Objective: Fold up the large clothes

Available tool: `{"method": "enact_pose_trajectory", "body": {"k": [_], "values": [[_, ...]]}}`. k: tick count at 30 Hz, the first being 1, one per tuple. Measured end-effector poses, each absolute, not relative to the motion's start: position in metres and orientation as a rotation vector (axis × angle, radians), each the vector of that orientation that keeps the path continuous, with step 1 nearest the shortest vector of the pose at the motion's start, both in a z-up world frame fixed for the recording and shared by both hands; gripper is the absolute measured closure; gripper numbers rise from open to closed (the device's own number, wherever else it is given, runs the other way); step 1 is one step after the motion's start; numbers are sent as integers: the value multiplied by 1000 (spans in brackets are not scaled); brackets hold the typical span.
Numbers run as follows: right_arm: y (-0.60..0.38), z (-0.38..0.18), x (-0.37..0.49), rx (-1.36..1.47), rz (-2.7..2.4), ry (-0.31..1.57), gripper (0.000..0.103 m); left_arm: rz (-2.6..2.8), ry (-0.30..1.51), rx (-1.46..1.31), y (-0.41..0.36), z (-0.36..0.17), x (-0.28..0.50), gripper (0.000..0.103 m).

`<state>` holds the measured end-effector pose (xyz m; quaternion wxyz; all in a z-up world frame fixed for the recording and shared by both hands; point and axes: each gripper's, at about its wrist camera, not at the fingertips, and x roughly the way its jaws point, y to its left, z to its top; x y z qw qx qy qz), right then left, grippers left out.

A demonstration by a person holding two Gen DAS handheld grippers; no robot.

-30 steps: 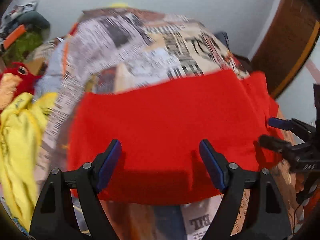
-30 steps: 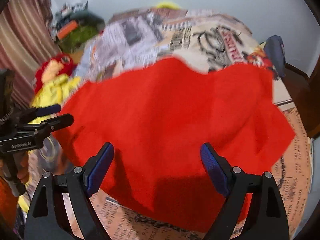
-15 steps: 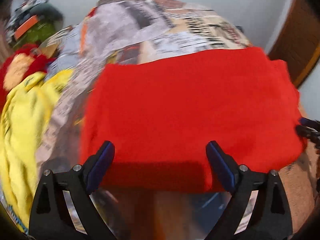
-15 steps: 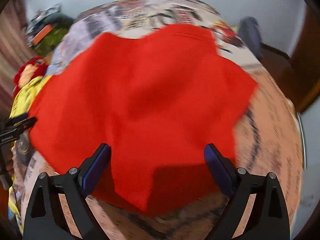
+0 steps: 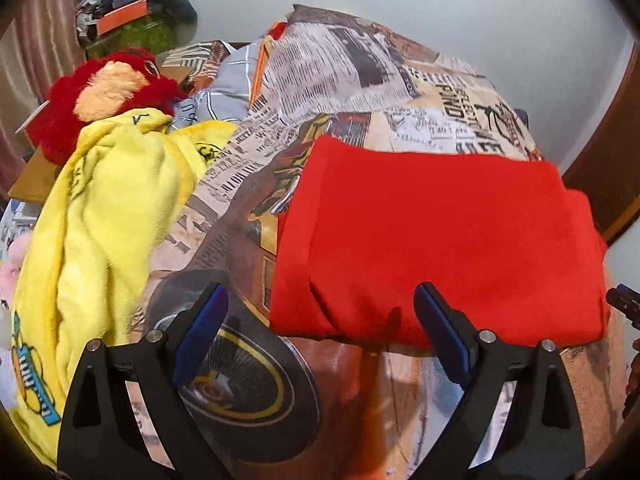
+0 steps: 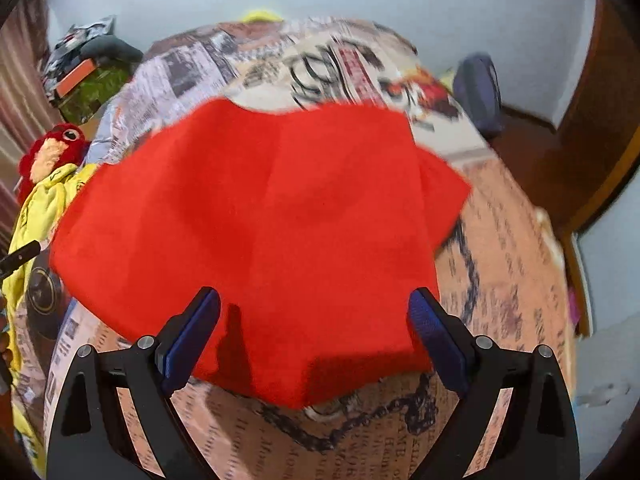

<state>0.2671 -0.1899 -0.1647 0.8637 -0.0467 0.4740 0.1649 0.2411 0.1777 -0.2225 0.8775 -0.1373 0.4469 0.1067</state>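
A red garment (image 5: 440, 240) lies folded into a rough rectangle on the newspaper-print bedsheet (image 5: 360, 80); it also shows in the right wrist view (image 6: 260, 220). My left gripper (image 5: 320, 332) is open and empty, just in front of the garment's near left edge. My right gripper (image 6: 314, 336) is open and empty, over the garment's near edge. The right gripper's tip shows at the right edge of the left wrist view (image 5: 622, 304). The left gripper's tip shows at the left edge of the right wrist view (image 6: 20, 256).
A yellow garment (image 5: 100, 220) lies crumpled on the left of the bed, with a red plush toy (image 5: 104, 96) behind it. A cluttered shelf (image 5: 128, 20) stands at the back left. A wooden door (image 6: 592, 120) and a dark bag (image 6: 480, 88) are on the right.
Both grippers have drawn back from the red garment. The left view has swung left, showing more of the yellow garment. The red garment lies still in the same folded shape.
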Motion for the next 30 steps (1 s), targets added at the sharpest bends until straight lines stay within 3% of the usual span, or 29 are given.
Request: {"method": "enact_pose_trajectory", "body": {"k": [6, 14, 20, 30], "values": [[-159, -146, 262, -135, 438, 901, 9, 112, 901, -436, 167, -213, 233, 9], [-132, -191, 271, -187, 493, 1041, 9, -43, 998, -764, 166, -257, 241, 10], [-147, -193, 275, -97, 497, 1076, 4, -101, 997, -1001, 176, -289, 251, 10], [-148, -194, 272, -87, 478, 1091, 3, -50, 874, -1224, 200, -318, 280, 36]]}}
